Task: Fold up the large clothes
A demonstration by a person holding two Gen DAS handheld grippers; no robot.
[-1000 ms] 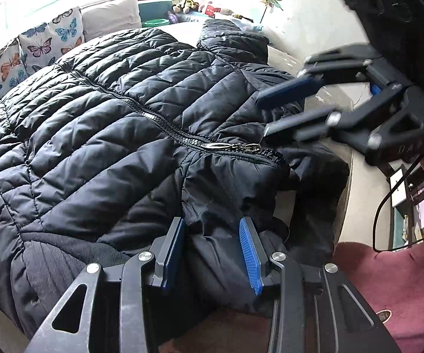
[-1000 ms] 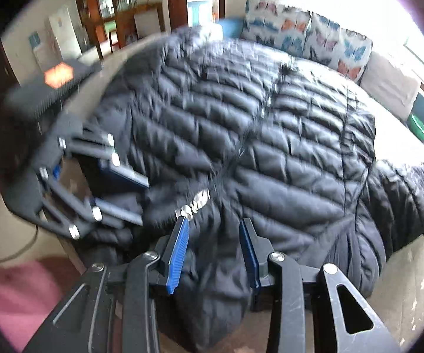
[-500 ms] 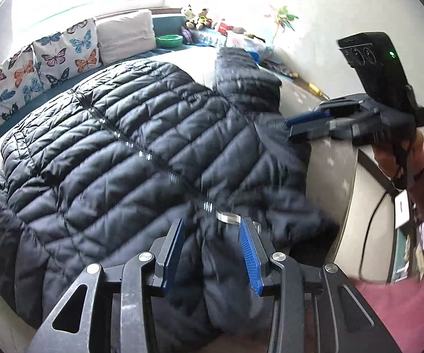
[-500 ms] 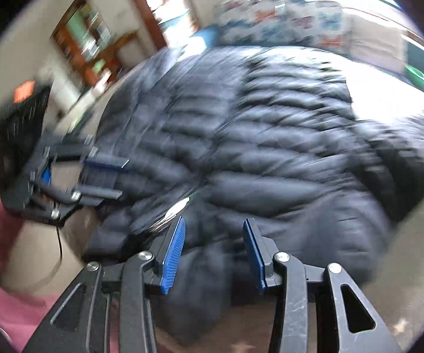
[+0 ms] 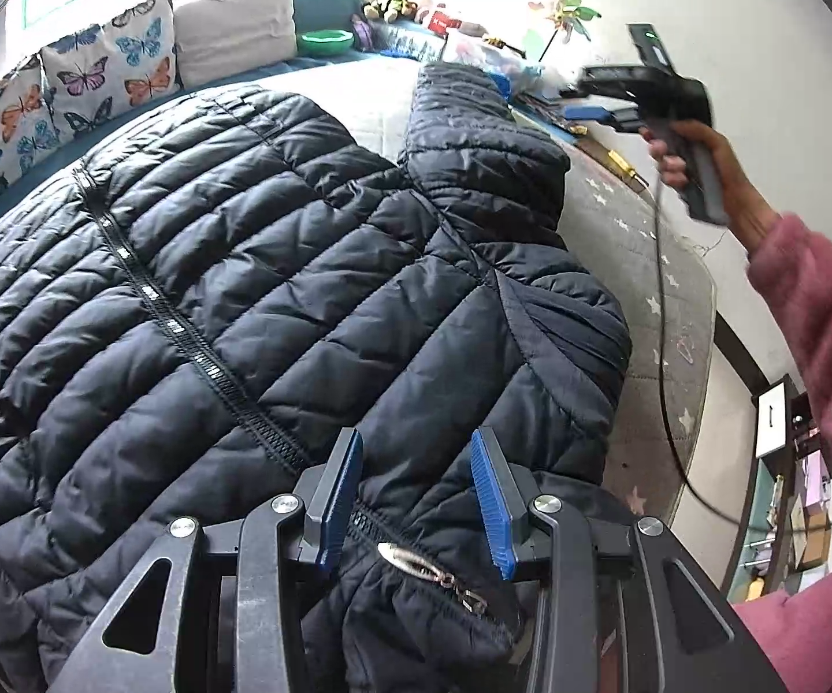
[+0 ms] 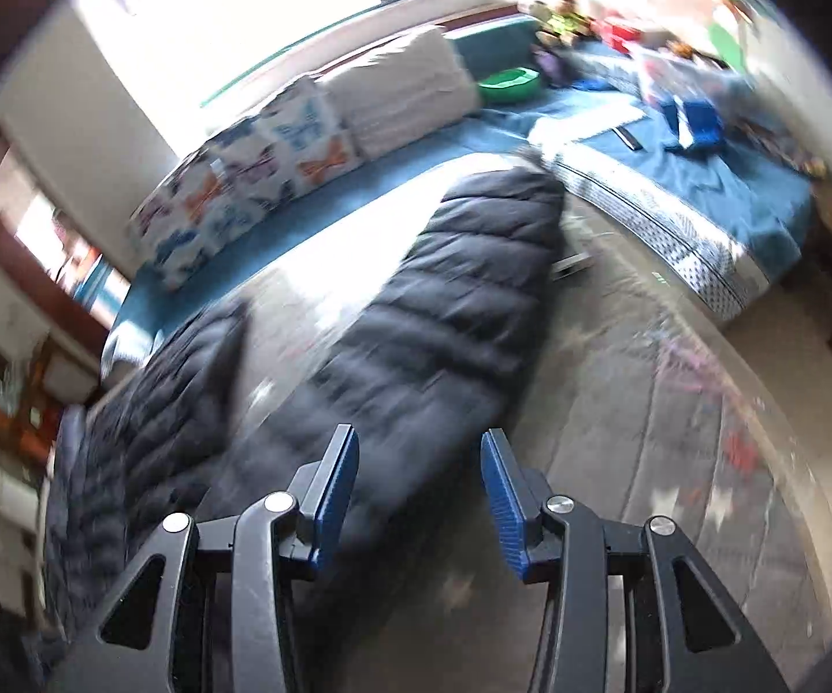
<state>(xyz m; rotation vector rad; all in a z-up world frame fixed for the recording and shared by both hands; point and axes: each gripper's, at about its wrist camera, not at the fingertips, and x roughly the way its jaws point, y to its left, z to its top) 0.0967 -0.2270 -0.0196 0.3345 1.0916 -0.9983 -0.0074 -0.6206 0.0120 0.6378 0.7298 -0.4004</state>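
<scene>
The right gripper (image 6: 419, 496) is swinging away from the collar end of the jacket (image 5: 277, 300) and out toward the sleeve (image 6: 462, 300), which is lying stretched across the surface (image 6: 676, 433) on the right; its view is streaked with motion. A second ago it was hovering close beside the left gripper (image 5: 416, 496) at the zipper (image 5: 196, 346); now, in the left view, it is showing small and far off at the upper right, gripped in the person's hand (image 5: 682, 156) past the sleeve end. Its fingers are standing apart with nothing between them, the sleeve's near edge lying beyond their tips. The left gripper's fingers are also apart, straddling the collar zone with the zipper pull (image 5: 416, 563) lying between and below them; whether they are touching the fabric cannot be told. The jacket is lying flat and zipped, front up, covering most of the surface, with no fold made so far. The shift suggests that smoothing at the collar is over and the right side is moving to take the sleeve, likely to fold it in over the body first.
</scene>
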